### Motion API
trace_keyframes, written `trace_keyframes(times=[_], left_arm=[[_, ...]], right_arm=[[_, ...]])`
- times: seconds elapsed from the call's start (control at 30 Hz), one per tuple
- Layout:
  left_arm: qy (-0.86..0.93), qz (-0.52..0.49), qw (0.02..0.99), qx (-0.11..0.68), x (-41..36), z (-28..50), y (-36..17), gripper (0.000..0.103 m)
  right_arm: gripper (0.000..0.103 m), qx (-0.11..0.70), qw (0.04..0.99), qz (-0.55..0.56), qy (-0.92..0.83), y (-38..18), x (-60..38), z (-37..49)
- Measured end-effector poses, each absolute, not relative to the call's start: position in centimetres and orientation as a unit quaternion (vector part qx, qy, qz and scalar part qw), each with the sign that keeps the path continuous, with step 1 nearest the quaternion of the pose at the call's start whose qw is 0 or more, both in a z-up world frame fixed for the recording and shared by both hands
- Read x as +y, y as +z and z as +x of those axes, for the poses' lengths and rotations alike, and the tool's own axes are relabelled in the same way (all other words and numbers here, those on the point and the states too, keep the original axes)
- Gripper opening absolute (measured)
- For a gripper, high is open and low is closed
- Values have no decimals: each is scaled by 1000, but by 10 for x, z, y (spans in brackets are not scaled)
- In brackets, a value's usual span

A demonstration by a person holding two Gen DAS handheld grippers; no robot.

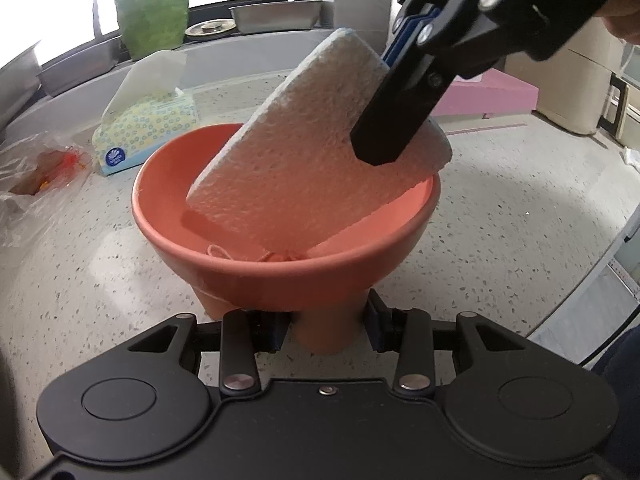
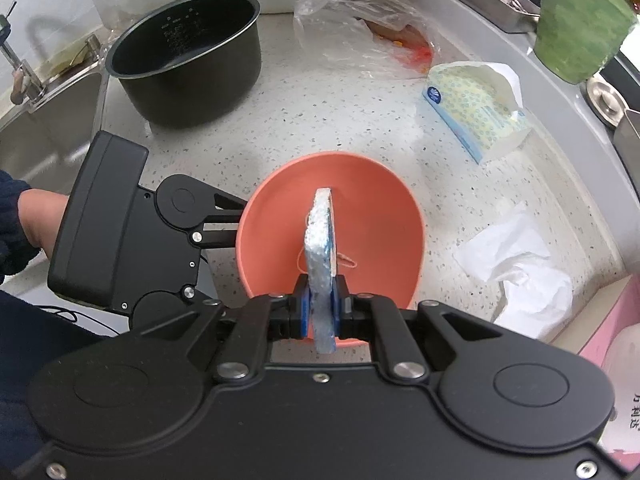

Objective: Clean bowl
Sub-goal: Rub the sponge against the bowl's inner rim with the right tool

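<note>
Fingers of the right gripper (image 2: pixel 320 312) are pinched onto the sponge (image 2: pixel 320 240), squeezed thin between the blue pads; fingers of the left gripper (image 1: pixel 326 330) are closed against the foot of the bowl (image 1: pixel 280 272), one each side of the narrow base, so the bowl is judged held steady

Risks from here:
- Bowl is tall on a small foot and is gripped only at the base; a hard sideways scrub by the sponge could tip or twist it out of the left fingers
- Sponge is gripped near one end only, most of it hanging free into the bowl; it could fold or be pulled out of the pads if pressed hard against the wall
- Thin loops of string or rubber band (image 2: pixel 346 260) are seen on the bowl floor; they could be dragged around or snagged rather than removed
- Tissue pack (image 1: pixel 148 136) and plastic bag (image 1: pixel 40 176) are near on the counter (image 1: pixel 100 260); a slid bowl could be knocked into them

Position: bowl sits upright on the counter, directly ahead of the left fingers, its foot between them. The sponge is tilted inside the bowl, lower edge close to the inner floor; contact cannot be told for sure. The right fingertips are above the near rim in the right wrist view
</note>
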State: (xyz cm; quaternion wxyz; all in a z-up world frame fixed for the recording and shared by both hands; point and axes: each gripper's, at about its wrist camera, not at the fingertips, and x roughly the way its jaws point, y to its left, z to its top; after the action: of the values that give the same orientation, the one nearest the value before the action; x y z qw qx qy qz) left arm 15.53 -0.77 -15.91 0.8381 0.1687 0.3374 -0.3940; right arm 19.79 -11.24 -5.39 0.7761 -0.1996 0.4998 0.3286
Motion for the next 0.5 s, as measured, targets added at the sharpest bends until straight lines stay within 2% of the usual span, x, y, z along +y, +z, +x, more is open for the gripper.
trace_keyframes(times=[0.27,0.5], left_arm=[[-396,165,838,337,-8,156,-160,38],[-399,164,842,325,-5,152,-162,38]], right_arm=[[12,492,770,-233,331,-42,-121,199],[11,485,715,-357,355,-28,-108,200]])
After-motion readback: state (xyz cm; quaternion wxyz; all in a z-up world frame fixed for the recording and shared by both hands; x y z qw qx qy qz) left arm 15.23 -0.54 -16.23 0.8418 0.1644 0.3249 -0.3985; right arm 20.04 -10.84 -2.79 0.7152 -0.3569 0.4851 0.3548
